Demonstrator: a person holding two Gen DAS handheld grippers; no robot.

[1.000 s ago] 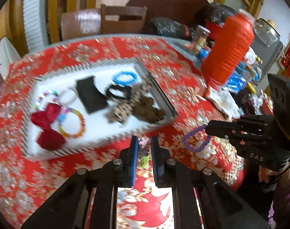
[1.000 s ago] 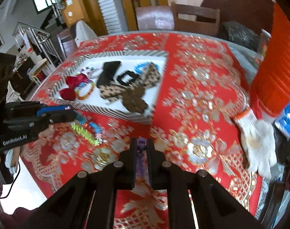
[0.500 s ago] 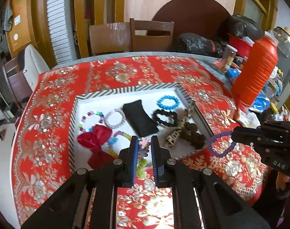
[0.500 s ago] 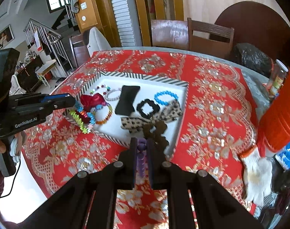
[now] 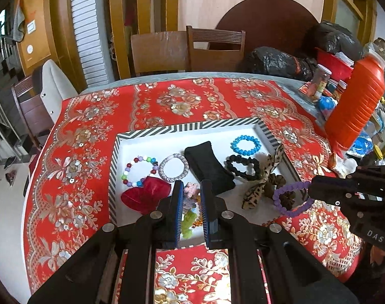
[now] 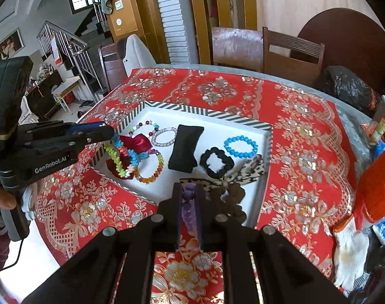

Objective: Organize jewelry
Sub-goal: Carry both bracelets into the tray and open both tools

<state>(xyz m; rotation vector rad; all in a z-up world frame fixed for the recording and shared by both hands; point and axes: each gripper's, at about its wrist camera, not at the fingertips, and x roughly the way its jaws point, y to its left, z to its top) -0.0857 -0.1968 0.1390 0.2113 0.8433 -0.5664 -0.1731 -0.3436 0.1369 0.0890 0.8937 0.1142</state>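
Note:
A white tray with a striped rim (image 5: 192, 127) (image 6: 207, 112) lies on the red tablecloth and holds several bracelets, hair ties and bows. My left gripper (image 5: 191, 190) (image 6: 111, 133) is shut on a colourful flower bracelet (image 5: 190, 195) (image 6: 121, 157) and holds it above the tray's near left corner. My right gripper (image 6: 188, 190) (image 5: 309, 190) is shut on a purple bead bracelet (image 5: 288, 198) (image 6: 188, 202) and holds it above the tray's near right edge.
In the tray lie a blue bracelet (image 5: 245, 145), a black scrunchie (image 5: 242, 166), a black pouch (image 5: 207, 167), a red bow (image 5: 144, 195) and a leopard bow (image 5: 263, 179). An orange jug (image 5: 354, 103), jars and a white glove (image 6: 349, 250) crowd the table's right side.
Both grippers have risen and moved from the near tablecloth to above the tray's near edge, each still carrying its bracelet.

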